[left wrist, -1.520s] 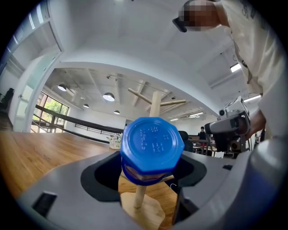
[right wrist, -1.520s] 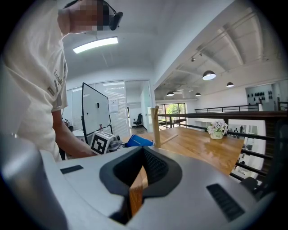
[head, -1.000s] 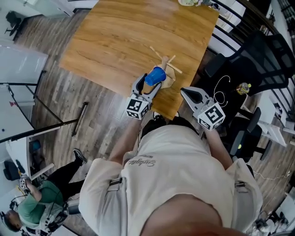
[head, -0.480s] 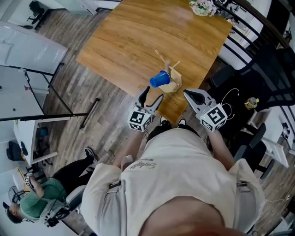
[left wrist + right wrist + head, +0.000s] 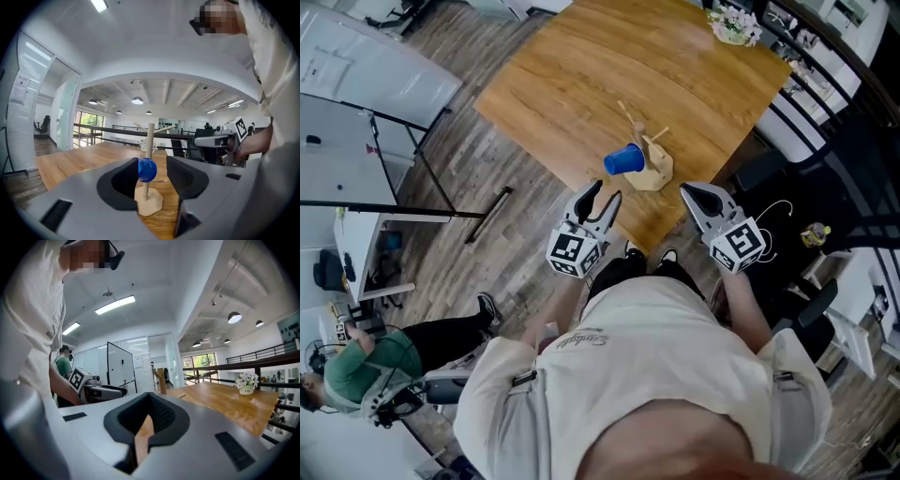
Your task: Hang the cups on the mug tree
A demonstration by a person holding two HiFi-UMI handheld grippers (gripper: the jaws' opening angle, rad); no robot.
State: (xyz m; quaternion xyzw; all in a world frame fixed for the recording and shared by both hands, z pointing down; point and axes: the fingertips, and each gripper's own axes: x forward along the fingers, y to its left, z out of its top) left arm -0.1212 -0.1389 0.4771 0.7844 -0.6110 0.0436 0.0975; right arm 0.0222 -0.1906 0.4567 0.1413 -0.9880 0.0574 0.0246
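Blue cup (image 5: 624,159) appears hung on the tree (image 5: 654,175), so we hold the left gripper (image 5: 606,192) clear, its empty jaws apart though just narrowed, and the right gripper (image 5: 692,193) closed on nothing.

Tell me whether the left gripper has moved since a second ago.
Yes. The left gripper has drawn back from the blue cup on the mug tree, toward the person; its jaws have been closing with nothing between them.
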